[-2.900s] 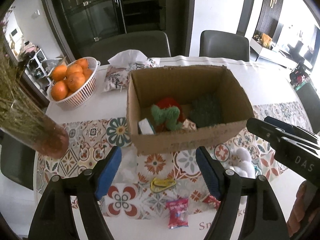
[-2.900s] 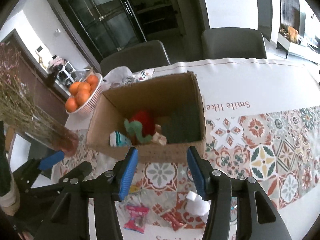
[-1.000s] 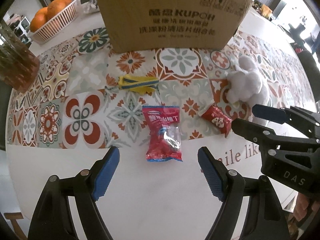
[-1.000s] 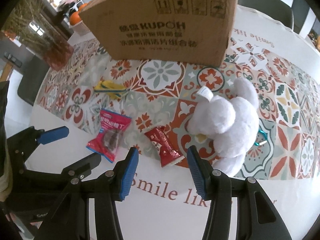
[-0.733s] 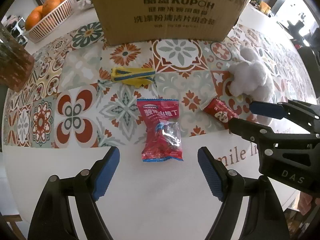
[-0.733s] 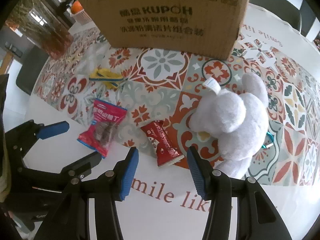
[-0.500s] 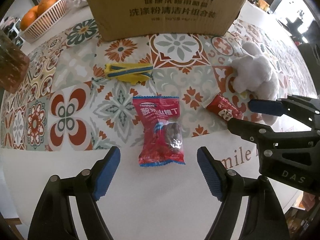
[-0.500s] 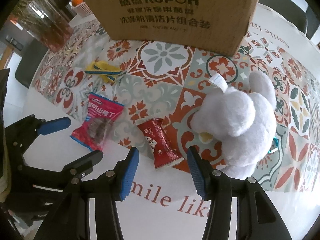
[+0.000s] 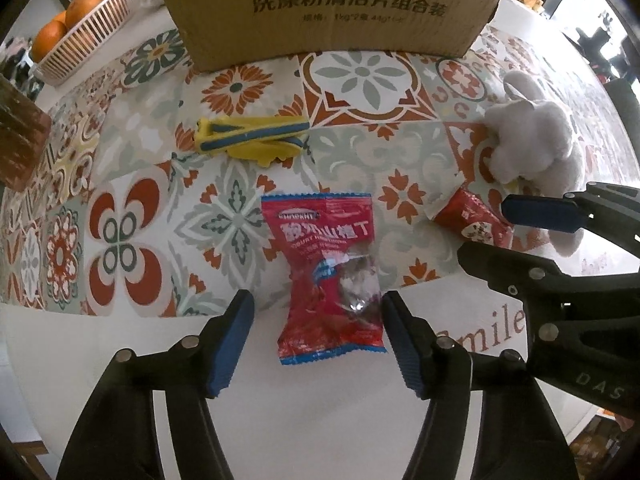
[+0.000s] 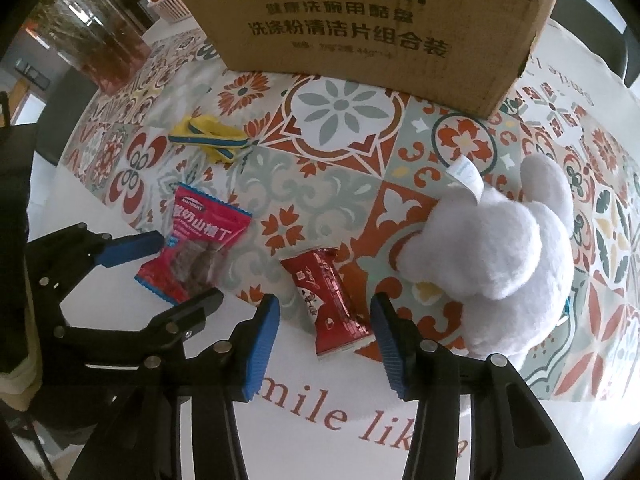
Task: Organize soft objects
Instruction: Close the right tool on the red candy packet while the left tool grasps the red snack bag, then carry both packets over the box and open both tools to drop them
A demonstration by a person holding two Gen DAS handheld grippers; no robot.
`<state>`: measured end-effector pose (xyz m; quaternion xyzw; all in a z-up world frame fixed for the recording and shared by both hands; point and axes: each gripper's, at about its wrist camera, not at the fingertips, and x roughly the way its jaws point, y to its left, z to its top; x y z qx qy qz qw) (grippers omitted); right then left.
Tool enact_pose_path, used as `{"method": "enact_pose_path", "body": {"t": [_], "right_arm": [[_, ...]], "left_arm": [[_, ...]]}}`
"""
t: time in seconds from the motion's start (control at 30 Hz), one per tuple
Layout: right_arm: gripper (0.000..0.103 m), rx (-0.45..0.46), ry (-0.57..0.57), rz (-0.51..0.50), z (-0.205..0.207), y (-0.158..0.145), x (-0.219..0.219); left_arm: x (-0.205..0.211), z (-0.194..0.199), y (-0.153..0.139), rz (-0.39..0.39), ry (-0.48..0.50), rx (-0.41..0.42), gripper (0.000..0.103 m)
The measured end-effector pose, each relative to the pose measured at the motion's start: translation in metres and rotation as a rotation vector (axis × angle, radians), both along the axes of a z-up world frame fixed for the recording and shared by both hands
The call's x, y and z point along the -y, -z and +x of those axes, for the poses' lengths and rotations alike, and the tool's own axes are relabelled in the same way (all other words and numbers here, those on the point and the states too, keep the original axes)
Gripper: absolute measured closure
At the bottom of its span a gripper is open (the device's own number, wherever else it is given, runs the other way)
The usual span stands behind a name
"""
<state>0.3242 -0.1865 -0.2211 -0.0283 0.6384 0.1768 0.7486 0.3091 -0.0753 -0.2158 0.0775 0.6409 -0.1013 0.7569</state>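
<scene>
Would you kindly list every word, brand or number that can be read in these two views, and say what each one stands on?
"KUPOH": cardboard box, printed beside and above Chinese lines; the small bottom line is too blurred.
"mile li": white tablecloth, red script partly hidden by the right gripper; "mile" in the left view.
"DAS": side of the right gripper, left view.
Large red snack packet: Chinese title, small brand line blurred.
Small red packet: script unreadable.
White plush toy: tag unreadable.

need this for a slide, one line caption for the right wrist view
Right tongs closing around a dark red snack packet on the patterned tablecloth, beside a white plush toy.
</scene>
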Motion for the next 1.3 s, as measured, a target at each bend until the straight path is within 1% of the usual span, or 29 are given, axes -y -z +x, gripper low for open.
{"method": "enact_pose_path", "body": {"t": [0.07, 0.1, 0.17, 0.2, 0.27, 0.3, 0.4, 0.63, 0.8, 1.1, 1.13, 1.27, 1.3], "right_arm": [[0.059, 0.0, -0.002, 0.006, 0.0, 0.0, -0.001], [0.059, 0.002, -0.002, -0.001, 0.001, 0.001, -0.002], [0.061, -0.001, -0.019, -0.022, 0.0, 0.004, -0.005], [0.062, -0.006, -0.025, -0.03, -0.001, 0.006, -0.007], [0.065, 0.017, -0.038, -0.059, -0.003, 0.006, -0.012], [0.069, 0.021, -0.039, -0.061, -0.003, 0.005, -0.013], [0.078, 0.038, -0.01, -0.066, -0.003, 0.004, -0.012], [0.079, 0.054, 0.06, -0.032, -0.007, 0.0, -0.003], [0.079, 0.074, 0.093, 0.001, -0.018, -0.01, -0.002], [0.079, 0.1, 0.184, 0.058, -0.031, -0.031, 0.002], [0.079, 0.105, 0.195, 0.066, -0.032, -0.033, 0.001], [0.079, 0.122, 0.213, 0.075, -0.036, -0.042, 0.001], [0.079, 0.125, 0.215, 0.076, -0.037, -0.044, 0.0]], "left_arm": [[0.001, 0.002, 0.0, -0.001, 0.001, -0.002, 0.043], [0.0, 0.003, 0.0, -0.002, 0.001, 0.003, 0.05], [-0.002, 0.005, -0.003, -0.007, -0.015, 0.013, 0.056], [-0.003, 0.007, -0.004, -0.01, -0.021, 0.013, 0.056], [-0.006, 0.008, -0.004, -0.026, -0.025, 0.013, 0.056], [-0.006, 0.009, -0.004, -0.025, -0.024, 0.015, 0.057], [-0.01, 0.009, -0.004, -0.034, -0.03, 0.023, 0.058], [-0.024, -0.002, -0.003, -0.059, -0.041, 0.025, 0.059], [-0.032, -0.016, -0.014, -0.085, -0.043, 0.044, 0.059], [-0.046, -0.025, -0.034, -0.135, -0.056, 0.088, 0.062], [-0.038, -0.025, -0.034, -0.136, -0.057, 0.091, 0.062], [-0.049, -0.028, -0.039, -0.152, -0.067, 0.105, 0.062], [-0.043, -0.032, -0.044, -0.152, -0.069, 0.109, 0.062]]}}
